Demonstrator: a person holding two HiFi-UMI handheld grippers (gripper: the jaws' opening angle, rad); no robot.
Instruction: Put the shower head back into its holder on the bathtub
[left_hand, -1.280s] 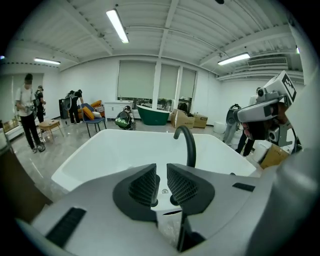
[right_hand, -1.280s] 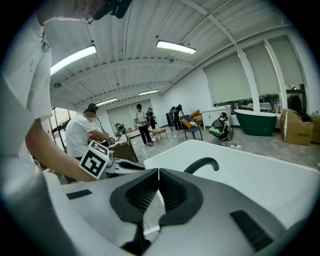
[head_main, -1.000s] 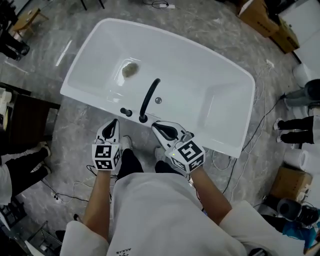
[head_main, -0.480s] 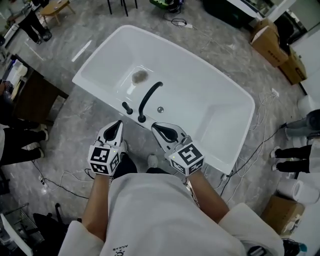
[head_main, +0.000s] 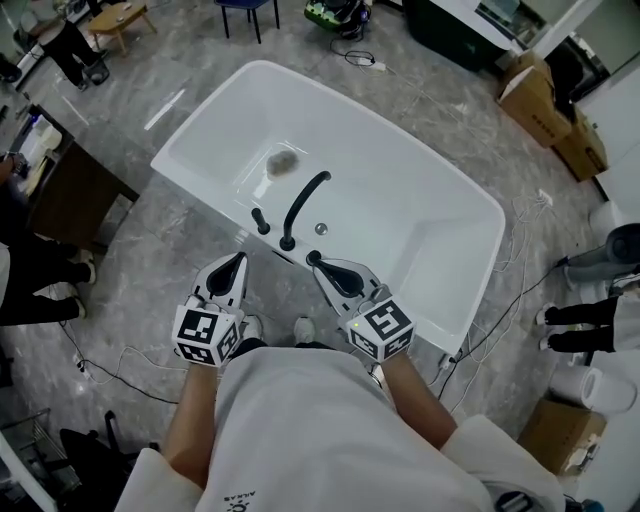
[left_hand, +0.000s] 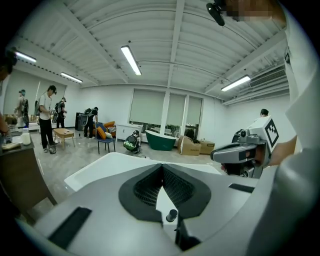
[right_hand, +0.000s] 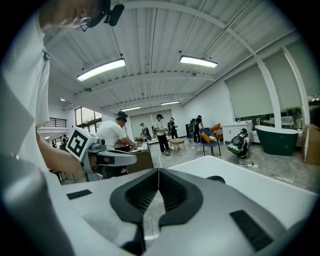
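Grey marble-look floor (head_main: 150, 250), white ribbed ceiling (left_hand: 165, 45) w/ long tube lights (left_hand: 130, 60), brown cardboard boxes (head_main: 535, 95) top rt, dark wood cabinet (head_main: 75, 195) left.

White bathtub (head_main: 420, 210) on grey floor (head_main: 150, 260)

Tub (head_main: 430, 215): smooth, glossy white. Spout (head_main: 303, 200): matt black. Floor (head_main: 150, 270): grey veined stone, slight sheen. Left gripper (head_main: 238, 259) and right gripper (head_main: 314, 259): matt pale plastic shells, ribbed black pads (left_hand: 147, 187).

No words or numbers readable anywhere, only black-and-white square code patterns on the left marker cube (head_main: 207, 336) and right marker cube (head_main: 381, 328), small dark print low on the shirt (head_main: 300, 420), too tiny to read
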